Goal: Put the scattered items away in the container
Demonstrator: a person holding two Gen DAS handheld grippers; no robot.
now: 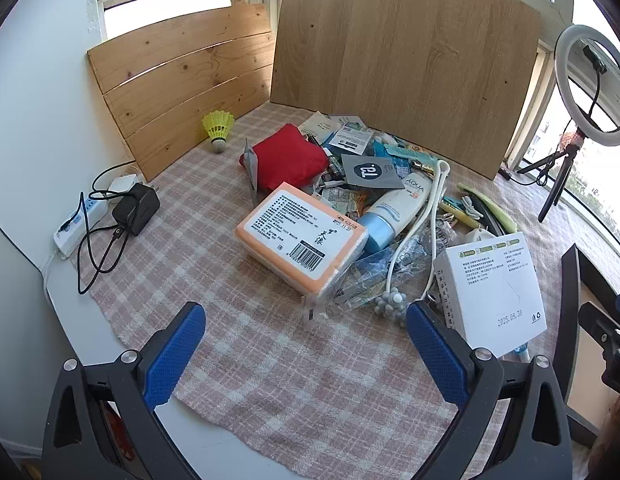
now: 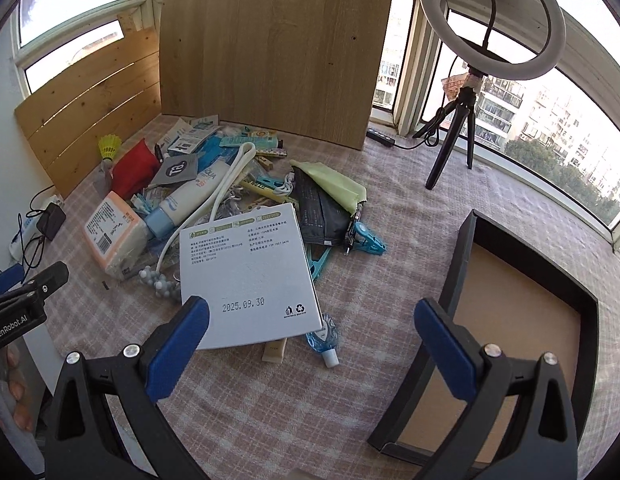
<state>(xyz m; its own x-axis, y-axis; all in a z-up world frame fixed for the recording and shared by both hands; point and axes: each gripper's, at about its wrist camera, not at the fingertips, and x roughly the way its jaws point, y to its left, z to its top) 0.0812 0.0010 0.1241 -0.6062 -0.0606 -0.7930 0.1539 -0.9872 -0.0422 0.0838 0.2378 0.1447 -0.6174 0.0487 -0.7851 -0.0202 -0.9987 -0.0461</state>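
Checked pink tablecloth (image 2: 389, 208) by window. Black-walled container (image 2: 461, 264), cardboard floor bare, right of clutter. White box (image 2: 246, 272) at pile's near edge; orange pack (image 1: 302, 236), sunscreen tube (image 1: 397, 208), red pouch (image 1: 290, 156) behind. Yellow shuttlecock (image 1: 218, 128) apart. Left gripper (image 1: 306, 344), right gripper (image 2: 311, 332): jaws spread wide, nothing gripped.

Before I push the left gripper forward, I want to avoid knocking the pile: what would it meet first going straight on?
Probably the orange pack, at the pile's near edge ahead of the open left gripper; only checked cloth lies before it. Depth is uncertain.
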